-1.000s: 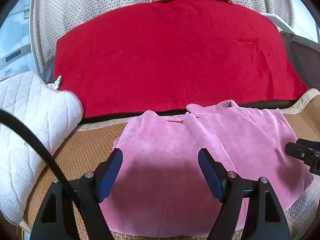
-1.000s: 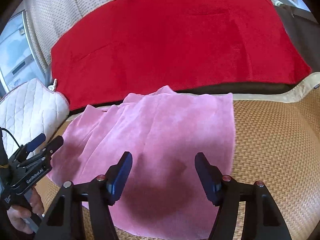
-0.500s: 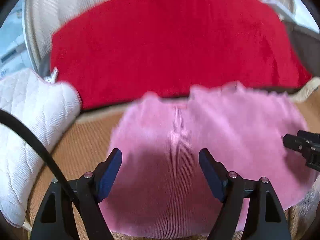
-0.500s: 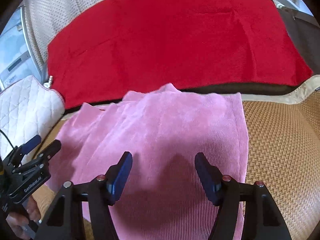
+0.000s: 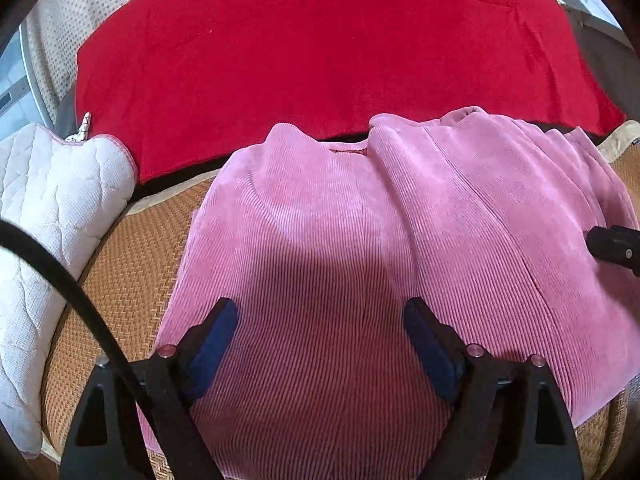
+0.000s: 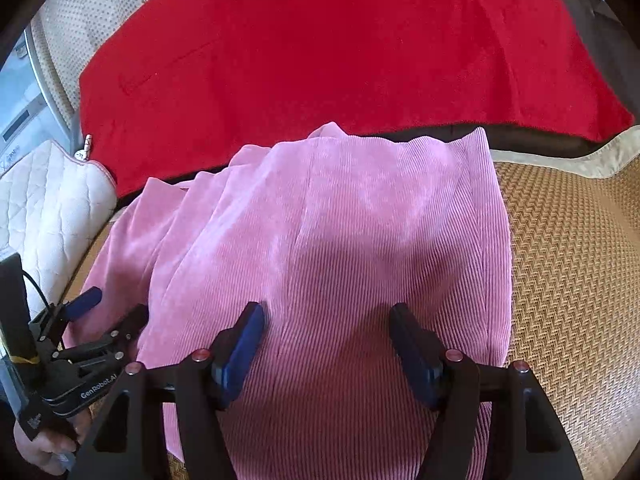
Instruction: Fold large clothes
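Observation:
A pink corduroy garment lies spread on a woven straw mat, its collar end toward the red blanket. My left gripper hovers over the garment's near left part, its jaws opening, with only flat cloth below them and nothing pinched. In the right wrist view the same garment shows lengthwise folds on its left side. My right gripper hangs open above its near right part, holding nothing. The left gripper also shows at the lower left there, with a hand on its handle.
A red blanket covers the surface behind the garment. A white quilted cushion lies at the left on the mat. The bare mat stretches to the right of the garment. A black cable crosses the left wrist view.
Both grippers have sunk closer to the garment, which now looks larger in each view. The left jaws stand a little wider than before.

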Demonstrator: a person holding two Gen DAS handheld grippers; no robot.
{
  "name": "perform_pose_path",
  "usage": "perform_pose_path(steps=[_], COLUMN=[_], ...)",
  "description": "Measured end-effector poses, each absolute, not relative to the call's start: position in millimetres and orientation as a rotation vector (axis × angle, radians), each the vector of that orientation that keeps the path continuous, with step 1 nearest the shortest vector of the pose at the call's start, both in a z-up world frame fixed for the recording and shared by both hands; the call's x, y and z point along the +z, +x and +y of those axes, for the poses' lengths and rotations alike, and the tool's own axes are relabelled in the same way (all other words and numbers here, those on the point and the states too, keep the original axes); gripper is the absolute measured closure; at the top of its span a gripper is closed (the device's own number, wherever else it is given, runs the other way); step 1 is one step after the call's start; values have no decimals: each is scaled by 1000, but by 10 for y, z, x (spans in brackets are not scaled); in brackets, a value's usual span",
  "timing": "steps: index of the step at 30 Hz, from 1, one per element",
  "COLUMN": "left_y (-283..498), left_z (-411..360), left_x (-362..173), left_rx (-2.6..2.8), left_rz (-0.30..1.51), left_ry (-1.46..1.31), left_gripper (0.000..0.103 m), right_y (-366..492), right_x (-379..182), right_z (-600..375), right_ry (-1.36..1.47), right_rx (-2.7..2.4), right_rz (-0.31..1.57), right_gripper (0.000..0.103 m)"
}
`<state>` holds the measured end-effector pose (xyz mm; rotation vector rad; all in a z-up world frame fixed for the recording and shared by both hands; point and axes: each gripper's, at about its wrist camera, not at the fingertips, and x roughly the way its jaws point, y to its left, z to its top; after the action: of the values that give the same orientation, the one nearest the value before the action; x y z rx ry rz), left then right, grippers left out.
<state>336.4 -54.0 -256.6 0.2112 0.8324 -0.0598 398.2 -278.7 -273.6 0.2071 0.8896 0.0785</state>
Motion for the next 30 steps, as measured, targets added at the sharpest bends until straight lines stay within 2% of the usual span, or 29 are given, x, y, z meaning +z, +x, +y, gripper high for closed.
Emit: perform_pose_path(steps=[12, 21, 25, 27, 30], left_y=[3348, 3243, 3374, 3314, 3285], left_z=[-494, -411, -321, -385, -382], left_x=[-2489, -2260, -2525, -2583, -2607], left_rx=[-114, 6, 48, 57, 43], left_rz=[854, 708, 791, 719, 702], left_ry=[183, 189, 168, 229, 228], left_gripper=[12, 12, 11, 8, 8], right_y=[3958, 3757, 3828, 3844, 3650], right_x=[-2739, -2456, -2607, -2737, -2662], right_z=[-2843, -2973, -3088, -3088, -3130], right_ry=[233, 220, 257, 254, 298], right_rx=[99, 75, 59, 77, 77], right_rz=[890, 799, 886, 936, 925], right_gripper=[32, 32, 32, 32, 32])
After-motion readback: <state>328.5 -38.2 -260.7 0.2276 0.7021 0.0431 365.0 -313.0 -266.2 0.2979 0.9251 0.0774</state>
